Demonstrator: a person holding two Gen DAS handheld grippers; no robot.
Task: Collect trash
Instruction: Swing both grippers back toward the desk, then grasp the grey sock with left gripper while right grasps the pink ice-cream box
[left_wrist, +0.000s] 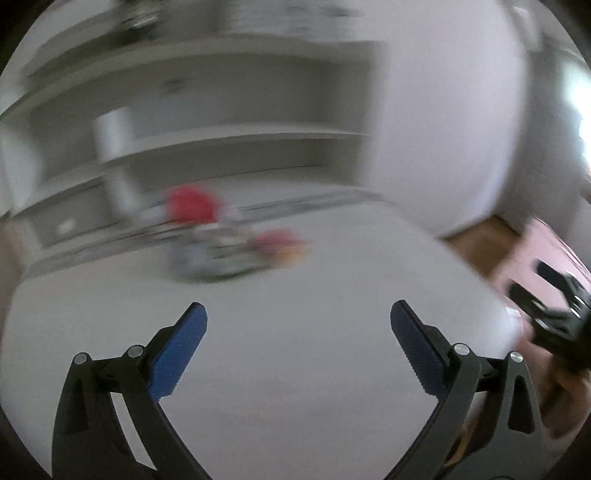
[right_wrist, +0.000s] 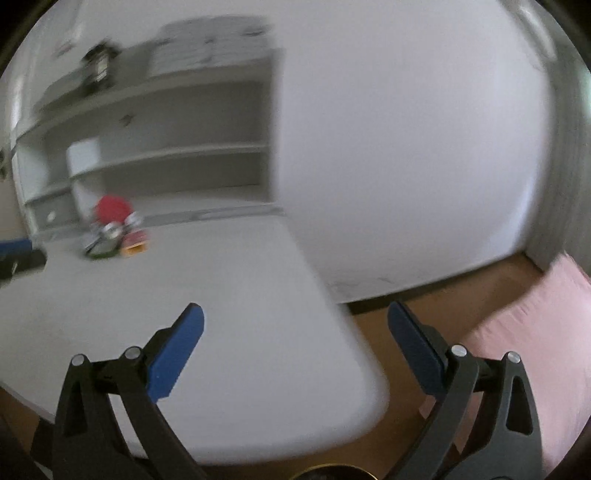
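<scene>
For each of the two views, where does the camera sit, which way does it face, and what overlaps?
Left wrist: on the left gripper, jaws open, facing across the white table to the blurred red-and-silver trash pile; right gripper at right edge.
Right wrist: on the right gripper, jaws open, over the table's right edge.
Shared: table, trash pile, white shelving unit.

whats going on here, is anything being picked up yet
Not yet. A person holds two grippers over a white table, and both are open and empty. The left gripper points across the table at a small pile of trash near the far edge, in front of a white shelf unit. The right gripper hangs over the table's right edge, above the wooden floor. Both views are blurred, so the pile's items can't be named.
</scene>
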